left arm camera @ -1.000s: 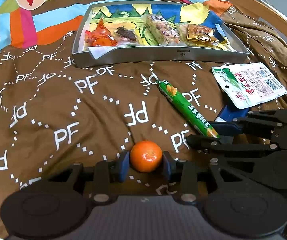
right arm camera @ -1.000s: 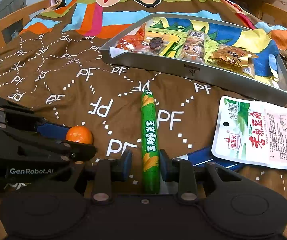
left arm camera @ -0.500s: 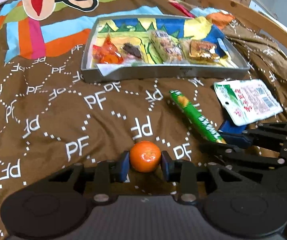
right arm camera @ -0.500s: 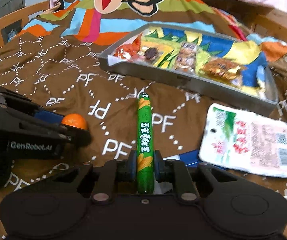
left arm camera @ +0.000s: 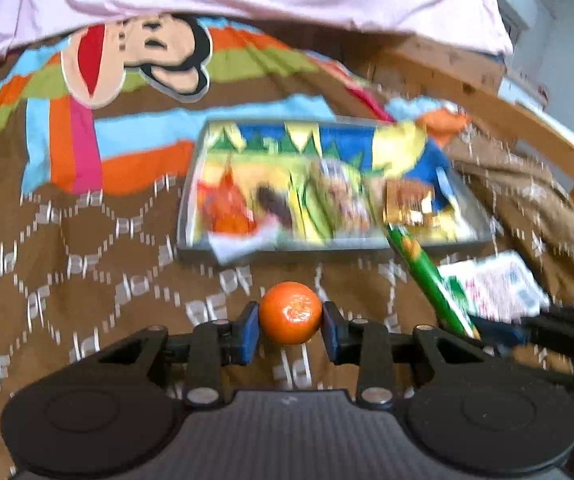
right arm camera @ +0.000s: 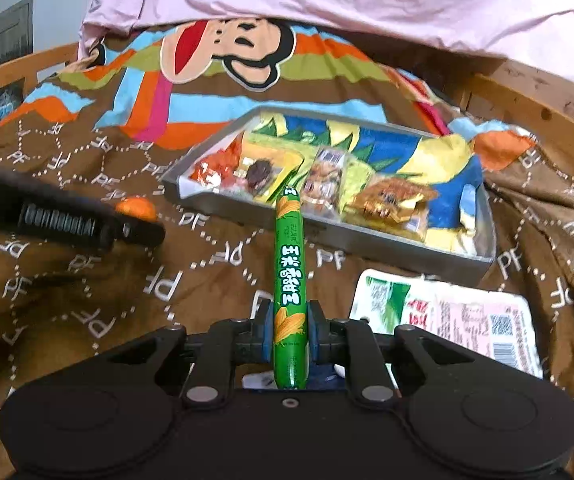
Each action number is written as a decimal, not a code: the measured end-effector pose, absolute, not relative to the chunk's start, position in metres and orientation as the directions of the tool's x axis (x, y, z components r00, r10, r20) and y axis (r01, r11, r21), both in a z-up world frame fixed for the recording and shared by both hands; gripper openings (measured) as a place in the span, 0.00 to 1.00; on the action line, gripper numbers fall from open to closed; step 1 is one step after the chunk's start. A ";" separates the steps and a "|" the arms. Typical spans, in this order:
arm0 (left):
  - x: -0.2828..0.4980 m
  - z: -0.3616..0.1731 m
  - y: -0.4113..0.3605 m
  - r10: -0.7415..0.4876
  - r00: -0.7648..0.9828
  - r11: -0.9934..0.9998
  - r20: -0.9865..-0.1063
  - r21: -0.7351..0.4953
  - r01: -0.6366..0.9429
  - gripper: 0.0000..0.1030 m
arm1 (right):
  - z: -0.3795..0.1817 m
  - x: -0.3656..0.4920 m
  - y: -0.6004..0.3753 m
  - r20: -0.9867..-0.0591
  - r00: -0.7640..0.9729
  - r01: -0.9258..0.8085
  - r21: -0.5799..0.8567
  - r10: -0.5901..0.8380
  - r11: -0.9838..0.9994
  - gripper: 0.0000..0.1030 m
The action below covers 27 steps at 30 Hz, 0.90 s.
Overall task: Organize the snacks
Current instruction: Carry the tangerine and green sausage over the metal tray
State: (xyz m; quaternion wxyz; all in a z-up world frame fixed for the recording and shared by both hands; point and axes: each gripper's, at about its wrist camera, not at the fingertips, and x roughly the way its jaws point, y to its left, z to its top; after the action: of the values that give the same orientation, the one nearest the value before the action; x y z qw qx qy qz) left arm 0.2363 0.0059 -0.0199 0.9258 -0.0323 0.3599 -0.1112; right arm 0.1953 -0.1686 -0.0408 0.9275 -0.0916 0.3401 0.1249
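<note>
Snacks: tangerine (left arm camera: 290,313) pinched in left gripper (left arm camera: 290,322) fingers, green corn sausage (right arm camera: 289,280) pinched in right gripper (right arm camera: 289,334); both now lifted off bedspread (right arm camera: 87,280), a second ago resting there. Tray (right arm camera: 367,240) ahead, probably next stop. White packet (right arm camera: 467,320) remains on bed; left view blurred.

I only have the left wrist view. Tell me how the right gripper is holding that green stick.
Observer: The right gripper is shut on the green corn sausage near its lower end; the rest points toward the tray.
Operator: Report what the white packet says.
Observer: The white packet carries red characters and a barcode, sharp here.
Operator: Confirm my orange.
Observer: From the right, the left gripper hides most of the orange.
</note>
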 end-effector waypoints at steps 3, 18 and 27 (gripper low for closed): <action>0.252 -0.011 0.008 -0.241 0.749 0.971 -0.618 -0.157 0.182 0.35 | -0.036 0.201 -0.173 -0.627 0.759 -0.278 -0.067 0.176 0.958 0.17; 0.347 -0.029 0.015 -0.255 0.811 0.956 -0.527 -0.264 0.129 0.35 | -0.017 0.263 -0.197 -0.487 0.851 -0.191 0.066 0.199 0.979 0.18; 0.364 -0.054 0.017 -0.230 0.805 0.965 -0.547 -0.237 0.115 0.35 | -0.035 0.322 -0.195 -0.517 0.842 -0.136 0.070 0.152 0.988 0.18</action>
State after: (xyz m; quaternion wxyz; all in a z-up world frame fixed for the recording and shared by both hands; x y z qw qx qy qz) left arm 0.3639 0.0168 -0.0538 0.9451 -0.0966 0.2987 -0.0913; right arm 0.3218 -0.1948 -0.0354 0.9597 0.0154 0.2705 0.0750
